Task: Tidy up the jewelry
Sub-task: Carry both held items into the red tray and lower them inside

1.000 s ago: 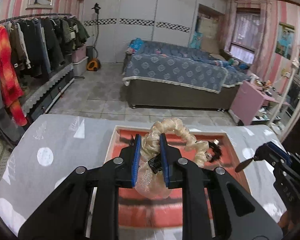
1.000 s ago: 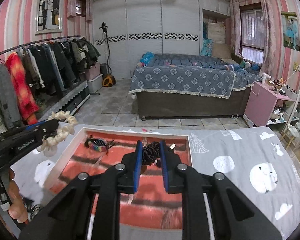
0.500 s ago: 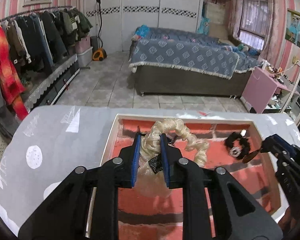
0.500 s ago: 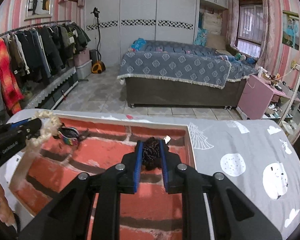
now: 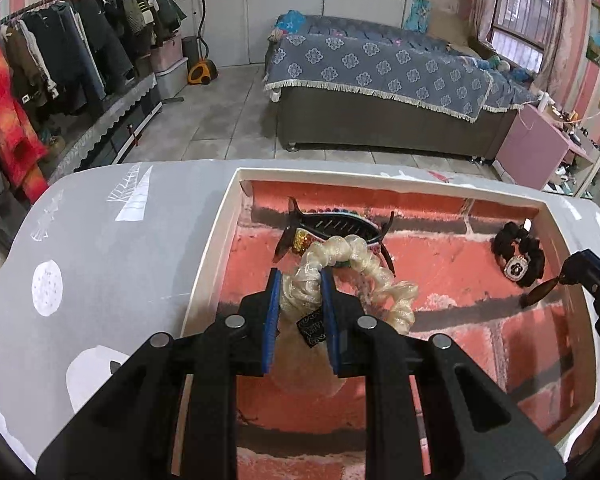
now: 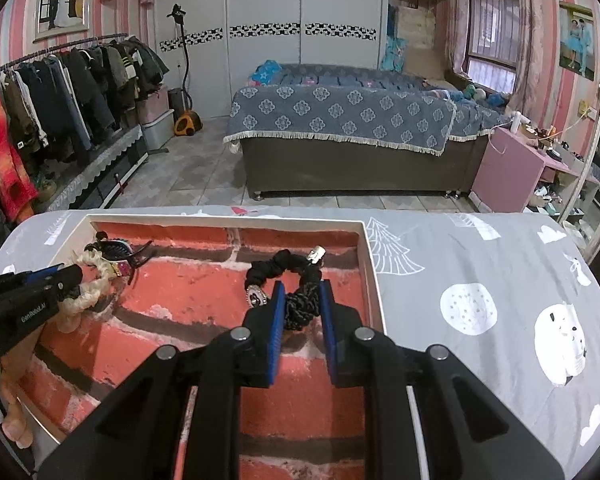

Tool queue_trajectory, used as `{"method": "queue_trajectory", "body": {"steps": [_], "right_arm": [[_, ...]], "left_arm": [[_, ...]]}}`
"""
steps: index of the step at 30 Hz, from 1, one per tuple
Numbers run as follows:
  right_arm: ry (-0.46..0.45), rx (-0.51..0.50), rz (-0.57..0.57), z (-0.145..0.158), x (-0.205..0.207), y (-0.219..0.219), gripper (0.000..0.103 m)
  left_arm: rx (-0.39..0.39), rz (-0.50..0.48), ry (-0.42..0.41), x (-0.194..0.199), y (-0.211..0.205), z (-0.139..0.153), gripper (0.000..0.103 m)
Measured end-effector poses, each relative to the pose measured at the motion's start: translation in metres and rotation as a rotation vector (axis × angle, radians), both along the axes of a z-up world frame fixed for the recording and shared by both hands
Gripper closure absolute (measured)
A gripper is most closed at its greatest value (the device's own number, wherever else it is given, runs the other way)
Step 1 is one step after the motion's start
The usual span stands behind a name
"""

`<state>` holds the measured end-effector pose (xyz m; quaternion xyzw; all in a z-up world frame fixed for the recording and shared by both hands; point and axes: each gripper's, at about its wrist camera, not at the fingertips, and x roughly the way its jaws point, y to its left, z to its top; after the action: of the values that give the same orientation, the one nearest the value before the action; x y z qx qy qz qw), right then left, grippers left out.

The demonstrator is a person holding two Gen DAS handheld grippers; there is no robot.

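A shallow white-rimmed tray (image 5: 214, 248) lined with a red brick print lies under both grippers on a grey patterned cloth (image 6: 480, 280). Just ahead of the left gripper (image 5: 299, 280) lies a black toothed hair clip (image 5: 332, 226). That gripper is clamped on a ruffled, sheer cream scrunchie (image 5: 364, 264) (its loop curls off to the right). The right gripper (image 6: 302, 292) pinches a black braided scrunchie (image 6: 296, 276) with small metal charms, low in the tray's far right corner

Both wrist views looked forward and down, close over the brick-patterned tray (image 5: 212, 248); each faced the bed (image 6: 340, 120); both shared the tray.
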<state>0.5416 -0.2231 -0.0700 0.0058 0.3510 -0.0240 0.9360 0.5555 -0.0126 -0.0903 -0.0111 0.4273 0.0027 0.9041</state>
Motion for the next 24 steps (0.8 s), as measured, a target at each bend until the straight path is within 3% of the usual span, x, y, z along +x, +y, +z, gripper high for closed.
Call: {"method": "queue_trajectory", "body": {"steps": [8,12,24], "right_arm": [[0.053,-0.008,-0.015,-0.004,-0.003,-0.003,0.085],[0.128,-0.015,-0.005,-0.015,-0.002,0.000,0.085],[0.163,0.018,-0.006,-0.031,0.011,-0.005,0.085]], "left_arm": [[0.022,-0.007,0.027,0.001,-0.003,-0.006,0.084],[0.028,-0.008,0.047,0.003,-0.004,-0.007,0.082],[0.062,-0.005,0.063,0.005,-0.008,-0.014,0.077]]}}
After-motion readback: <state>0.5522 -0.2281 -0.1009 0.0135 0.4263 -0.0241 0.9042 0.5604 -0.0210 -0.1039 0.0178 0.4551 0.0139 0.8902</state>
